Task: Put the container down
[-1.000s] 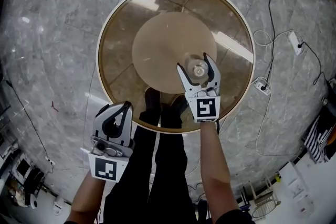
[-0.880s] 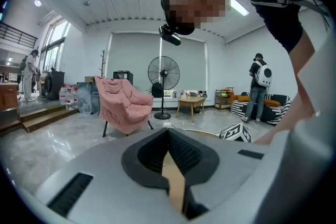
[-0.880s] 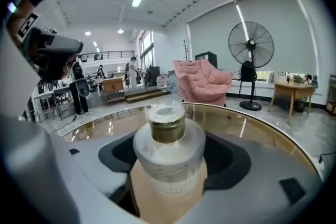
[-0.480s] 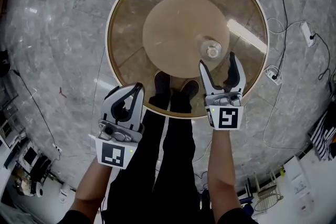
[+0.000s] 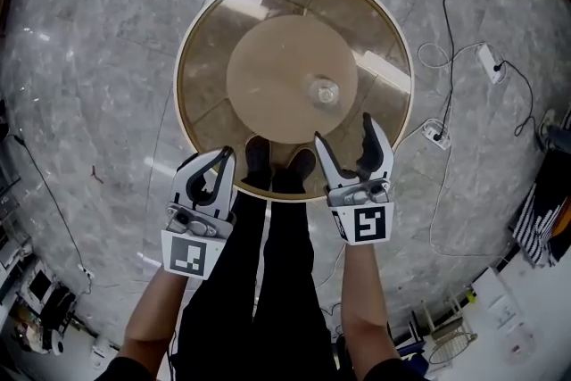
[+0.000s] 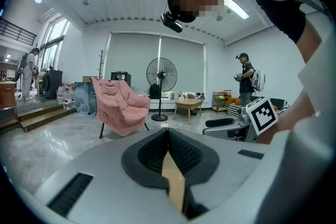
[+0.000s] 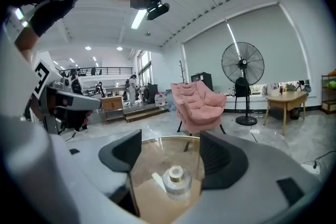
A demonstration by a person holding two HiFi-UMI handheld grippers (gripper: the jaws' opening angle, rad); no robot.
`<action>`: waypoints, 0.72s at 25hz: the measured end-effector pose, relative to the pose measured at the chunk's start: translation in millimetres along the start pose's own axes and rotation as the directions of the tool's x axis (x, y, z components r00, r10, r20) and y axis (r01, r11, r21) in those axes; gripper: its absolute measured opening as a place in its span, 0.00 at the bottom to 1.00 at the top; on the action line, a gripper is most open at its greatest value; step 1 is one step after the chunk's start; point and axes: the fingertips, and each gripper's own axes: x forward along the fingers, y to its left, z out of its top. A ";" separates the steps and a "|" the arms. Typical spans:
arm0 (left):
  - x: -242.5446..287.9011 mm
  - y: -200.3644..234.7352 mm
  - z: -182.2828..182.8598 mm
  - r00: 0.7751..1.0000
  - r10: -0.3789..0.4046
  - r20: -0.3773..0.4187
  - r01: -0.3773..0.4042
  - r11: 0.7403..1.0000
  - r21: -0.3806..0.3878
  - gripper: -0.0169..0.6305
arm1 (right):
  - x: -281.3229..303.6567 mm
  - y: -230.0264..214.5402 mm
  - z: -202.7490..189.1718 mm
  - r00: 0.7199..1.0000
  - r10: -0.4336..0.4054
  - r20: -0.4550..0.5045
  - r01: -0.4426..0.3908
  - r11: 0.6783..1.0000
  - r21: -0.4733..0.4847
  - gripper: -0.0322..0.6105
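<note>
A small clear glass container with a round cap stands upright on the round glass table, right of centre. In the right gripper view the container shows between and beyond the jaws, apart from them. My right gripper is open and empty, held near the table's front edge. My left gripper is shut with nothing in it, hanging at the table's front-left edge. In the left gripper view the left gripper has its jaws pressed together.
The table has a tan round base disc under the glass. The person's legs and shoes stand at the table's near edge. Cables and a power strip lie on the marble floor to the right. A pink armchair and a fan stand beyond.
The right gripper let go of the container a second ago and drew back toward the person, staying open. The container stays on the table. The left gripper stays shut.
</note>
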 end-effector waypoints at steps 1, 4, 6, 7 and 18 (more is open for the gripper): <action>-0.6 -0.2 5.1 1.000 0.003 -0.001 -0.003 1.000 -0.010 0.06 | -4.6 0.0 10.5 1.000 -0.003 0.009 0.003 1.000 0.008 0.59; -2.3 2.8 26.2 1.000 0.018 0.009 -0.018 0.999 -0.033 0.06 | -17.9 0.9 40.6 0.999 -0.016 0.030 0.016 1.000 0.025 0.59; -2.3 4.4 41.2 0.999 0.030 0.026 -0.029 0.999 -0.027 0.06 | -26.4 0.7 58.6 0.999 -0.023 0.039 0.022 0.999 0.027 0.59; -2.8 4.5 47.6 0.999 0.031 0.033 -0.030 0.999 -0.025 0.06 | -30.7 0.7 67.1 0.999 -0.026 0.043 0.025 0.999 0.026 0.59; -45.7 -2.9 127.3 0.997 0.043 0.059 -0.042 0.999 -0.015 0.06 | -79.0 27.2 175.2 0.998 0.004 0.066 -0.004 1.000 0.000 0.59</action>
